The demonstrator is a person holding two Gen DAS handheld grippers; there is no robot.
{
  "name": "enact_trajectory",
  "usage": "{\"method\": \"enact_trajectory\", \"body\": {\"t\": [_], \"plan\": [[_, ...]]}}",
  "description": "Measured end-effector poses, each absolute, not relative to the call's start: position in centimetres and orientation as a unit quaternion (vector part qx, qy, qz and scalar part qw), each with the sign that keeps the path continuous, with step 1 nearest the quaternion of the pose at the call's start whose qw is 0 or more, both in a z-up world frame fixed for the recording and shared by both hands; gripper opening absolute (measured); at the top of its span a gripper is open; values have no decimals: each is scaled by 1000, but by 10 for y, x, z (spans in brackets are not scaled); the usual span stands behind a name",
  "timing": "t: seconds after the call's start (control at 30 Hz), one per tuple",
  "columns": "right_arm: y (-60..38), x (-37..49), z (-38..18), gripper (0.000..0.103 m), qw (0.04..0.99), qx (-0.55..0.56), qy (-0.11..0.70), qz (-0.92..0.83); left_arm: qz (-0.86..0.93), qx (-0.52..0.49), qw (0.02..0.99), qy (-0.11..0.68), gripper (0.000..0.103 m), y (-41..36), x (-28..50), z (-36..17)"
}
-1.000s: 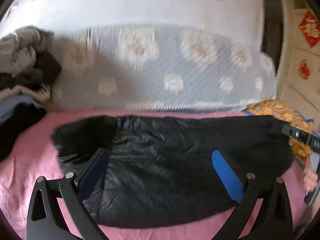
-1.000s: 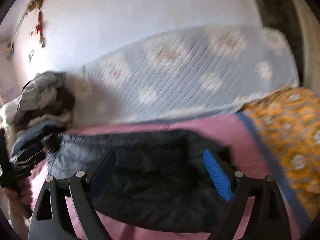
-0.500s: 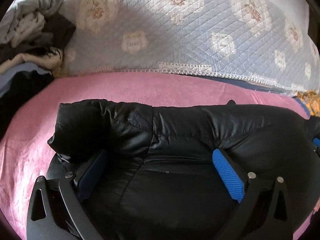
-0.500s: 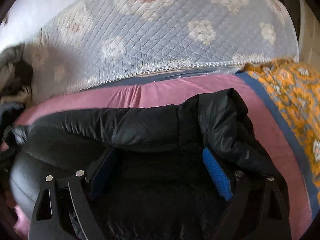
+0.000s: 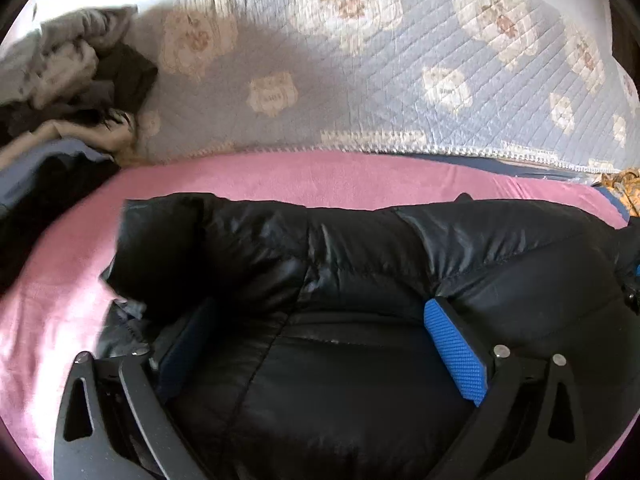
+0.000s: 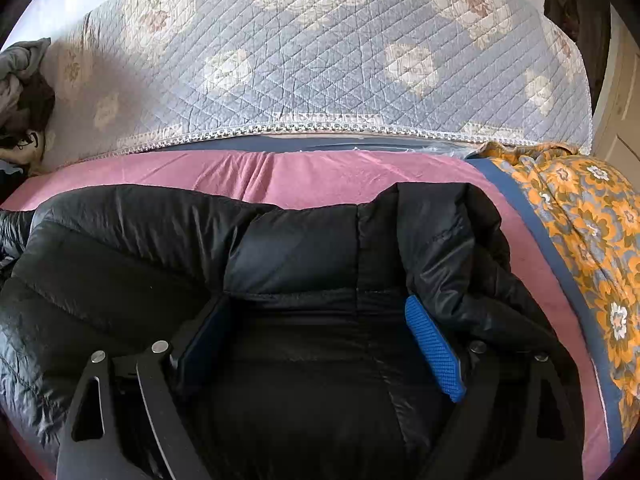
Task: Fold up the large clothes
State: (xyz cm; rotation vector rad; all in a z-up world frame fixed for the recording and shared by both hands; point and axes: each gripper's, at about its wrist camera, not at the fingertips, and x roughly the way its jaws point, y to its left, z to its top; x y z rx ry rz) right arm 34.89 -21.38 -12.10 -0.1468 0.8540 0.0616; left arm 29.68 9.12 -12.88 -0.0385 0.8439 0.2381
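Note:
A black puffer jacket (image 5: 360,248) lies crosswise on the pink sheet (image 5: 320,176), its far part folded over into a thick roll. My left gripper (image 5: 316,312) is low on the jacket's left part, beside a bunched sleeve end. Its jaws are closing, wide apart, with the puffy fabric between the blue pads (image 5: 452,348). My right gripper (image 6: 318,304) stands open on the right part of the jacket (image 6: 160,240), where the collar end stands up. Black fabric fills the gap between its pads (image 6: 432,348), which do not squeeze it.
A quilted blue-grey floral cover (image 5: 360,80) rises behind the pink sheet (image 6: 280,172). A pile of grey and dark clothes (image 5: 72,76) lies at the far left. An orange floral blanket (image 6: 580,216) with a blue border runs along the right side.
Both grippers have dropped and tipped down onto the jacket, which now fills the lower half of each view. In the last half second they hardly moved.

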Motion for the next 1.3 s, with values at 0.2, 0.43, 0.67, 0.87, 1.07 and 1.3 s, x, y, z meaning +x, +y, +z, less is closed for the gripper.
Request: {"method": "enact_trajectory", "body": {"t": [0.2, 0.43, 0.67, 0.87, 1.07, 1.3], "plan": [[-196, 302, -90, 85, 932, -156, 327, -21, 72, 15, 948, 311, 86, 47, 234, -65], [-184, 249, -26, 85, 946, -140, 289, 34, -110, -83, 940, 312, 43, 12, 209, -36], [-187, 229, -1, 82, 945, -90, 302, 85, -168, -135, 908, 359, 18, 0, 225, -70], [-207, 236, -2, 51, 916, 16, 362, 174, -207, -140, 886, 390, 10, -20, 232, -92], [-208, 243, -10, 33, 903, 35, 385, 187, -169, -174, 851, 466, 4, -20, 264, -145], [-202, 242, -15, 33, 901, 12, 396, 174, -144, -131, 871, 452, 4, -33, 260, -146]]}}
